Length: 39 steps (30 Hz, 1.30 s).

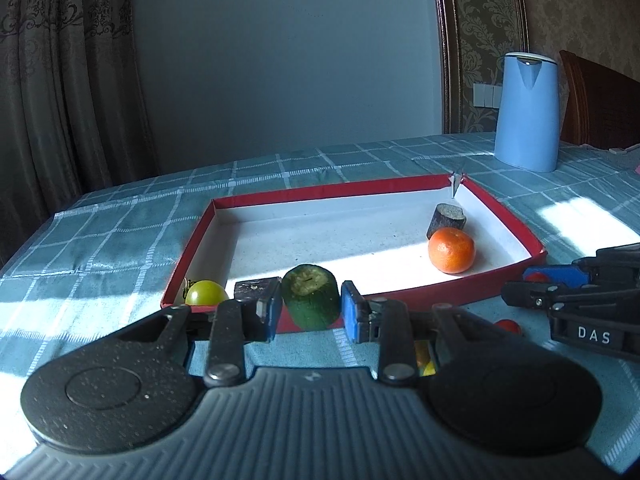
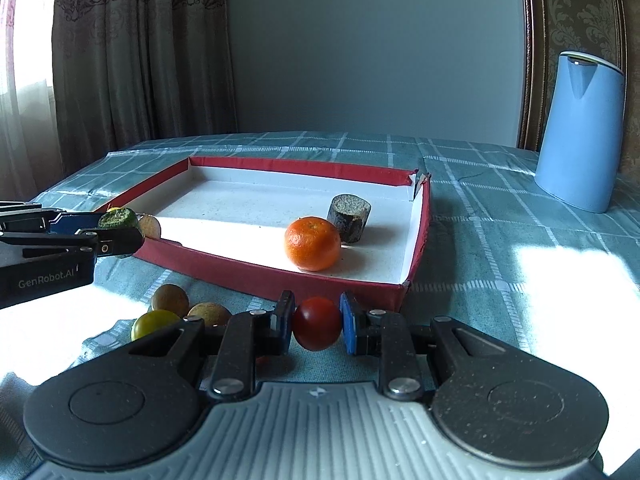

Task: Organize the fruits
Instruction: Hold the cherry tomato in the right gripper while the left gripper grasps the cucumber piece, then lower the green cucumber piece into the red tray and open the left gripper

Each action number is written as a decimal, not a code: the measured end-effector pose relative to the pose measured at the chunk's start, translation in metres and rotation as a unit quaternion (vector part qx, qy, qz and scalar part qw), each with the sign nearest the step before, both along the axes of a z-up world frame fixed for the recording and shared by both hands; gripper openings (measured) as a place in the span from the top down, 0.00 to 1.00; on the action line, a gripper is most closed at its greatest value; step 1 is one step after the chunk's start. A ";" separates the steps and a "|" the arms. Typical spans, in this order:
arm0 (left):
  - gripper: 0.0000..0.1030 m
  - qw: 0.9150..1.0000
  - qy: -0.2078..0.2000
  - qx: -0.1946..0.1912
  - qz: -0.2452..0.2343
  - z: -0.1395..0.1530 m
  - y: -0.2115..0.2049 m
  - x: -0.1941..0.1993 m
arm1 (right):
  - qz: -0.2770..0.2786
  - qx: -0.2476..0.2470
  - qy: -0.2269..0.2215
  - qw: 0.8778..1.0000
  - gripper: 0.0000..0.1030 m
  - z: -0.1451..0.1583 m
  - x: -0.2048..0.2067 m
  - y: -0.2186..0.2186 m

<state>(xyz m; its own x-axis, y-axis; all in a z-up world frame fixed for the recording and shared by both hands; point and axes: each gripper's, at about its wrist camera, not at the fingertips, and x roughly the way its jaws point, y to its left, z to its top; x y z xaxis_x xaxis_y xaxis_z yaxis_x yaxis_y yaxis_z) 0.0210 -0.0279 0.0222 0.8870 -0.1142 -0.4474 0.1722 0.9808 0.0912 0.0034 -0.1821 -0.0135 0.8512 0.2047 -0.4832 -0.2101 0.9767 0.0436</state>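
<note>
So the sorting is maybe a third done, I'd guess. Inside the red-walled box (image 2: 280,276) there's already an orange mandarin (image 2: 312,244) and a dark stubby cylinder piece (image 2: 349,218) touching it, both well ahead of the right gripper's (image 2: 316,322) fingers and a bit to their right. Two more pieces are in hand right now. The right fingers are clamped narrow on a red cherry tomato (image 2: 316,323), held just short of the box's near wall, not over it yet. The left gripper (image 1: 310,308) has a green cucumber-ish chunk (image 1: 310,298) pinched between its fingers, also just in front of the near wall. That chunk is a short cylinder standing more or less upright: long axis vertical, pale cut face pointing up and tipped slightly toward the camera. The tomato is basically round, so no real axis to speak of. What's left on the surface: a yellow-green tomato (image 2: 154,322) and two brownish round fruits (image 2: 170,300) just left of the right fingers, another yellow-green tomato (image 1: 206,293) beyond the left fingers' left tip against the box wall, and a small red one (image 1: 507,325) off to the left gripper's right. From the right view there's also a pale brown slice-looking thing (image 2: 149,226) just past the left fingers; can't tell what it is. The blue kettle (image 2: 580,132) sits far ahead, well apart from everything.
</note>
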 end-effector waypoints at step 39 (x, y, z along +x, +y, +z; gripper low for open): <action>0.15 0.995 0.014 0.050 0.085 -0.010 -0.004 0.067 | -0.004 0.002 0.021 1.000 0.76 -0.004 0.008 -0.002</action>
<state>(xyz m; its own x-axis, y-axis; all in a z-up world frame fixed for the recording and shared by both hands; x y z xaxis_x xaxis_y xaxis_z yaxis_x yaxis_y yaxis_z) 0.0879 -0.0321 0.0124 0.8768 0.0834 -0.4735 0.0075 0.9823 0.1869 0.0112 -0.1843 -0.0171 0.8321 0.1996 -0.5175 -0.1994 0.9783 0.0567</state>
